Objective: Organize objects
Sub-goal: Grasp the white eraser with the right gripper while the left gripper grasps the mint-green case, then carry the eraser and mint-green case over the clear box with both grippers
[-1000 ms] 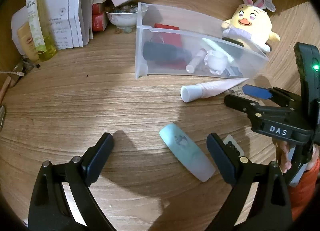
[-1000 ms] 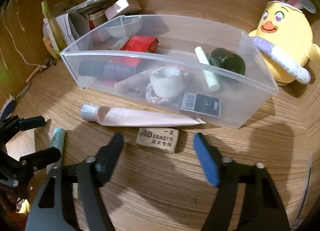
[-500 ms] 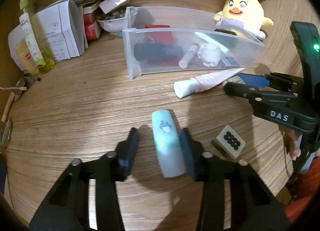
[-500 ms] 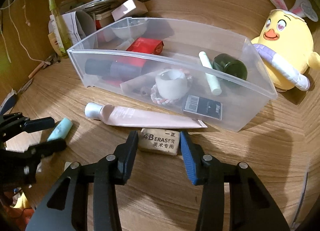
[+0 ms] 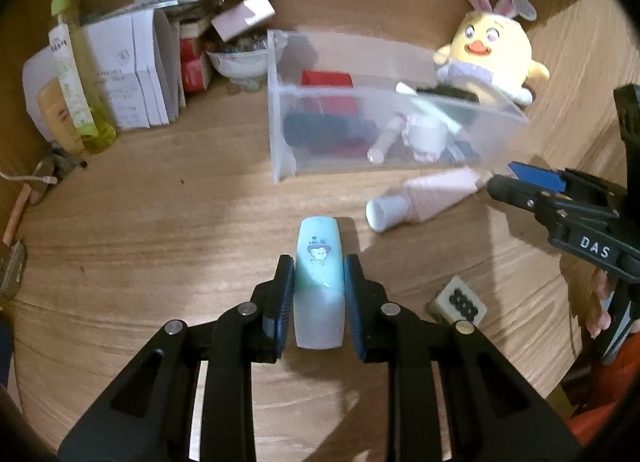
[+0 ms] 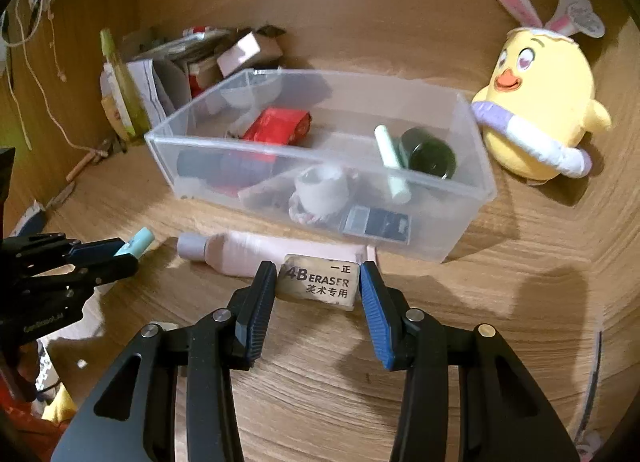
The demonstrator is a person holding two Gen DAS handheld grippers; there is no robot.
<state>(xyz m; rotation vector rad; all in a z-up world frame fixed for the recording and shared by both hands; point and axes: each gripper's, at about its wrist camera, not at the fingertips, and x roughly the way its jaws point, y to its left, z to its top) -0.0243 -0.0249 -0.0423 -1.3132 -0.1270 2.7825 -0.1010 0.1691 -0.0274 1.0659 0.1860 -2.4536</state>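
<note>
A mint-green case with a cartoon print [image 5: 319, 238] lies lengthwise between the fingers of my left gripper [image 5: 319, 262]. Its jaws are closing and both pads press on the case's sides. In the right wrist view my right gripper [image 6: 317, 268] is shut on a beige eraser marked 4B [image 6: 320, 282], held just in front of a pink tube [image 6: 256, 252] on the wooden table. The clear plastic bin [image 6: 472, 166] behind the tube holds a red box, a dark bottle, a white cup and other small items. My left gripper [image 6: 120, 252] shows at the left edge there with the case tip [image 6: 138, 242].
A mahjong tile [image 5: 458, 298] lies right of the left gripper. A yellow plush chick [image 5: 492, 50] sits behind the bin's right end. A green bottle [image 5: 72, 74], paper boxes [image 5: 136, 66] and a bowl [image 5: 238, 62] crowd the back left. A person's fingers hold the right gripper's handle.
The left jaws went from wide open beside the case to pressed on its sides. The right jaws came in onto the eraser and rose slightly with it.
</note>
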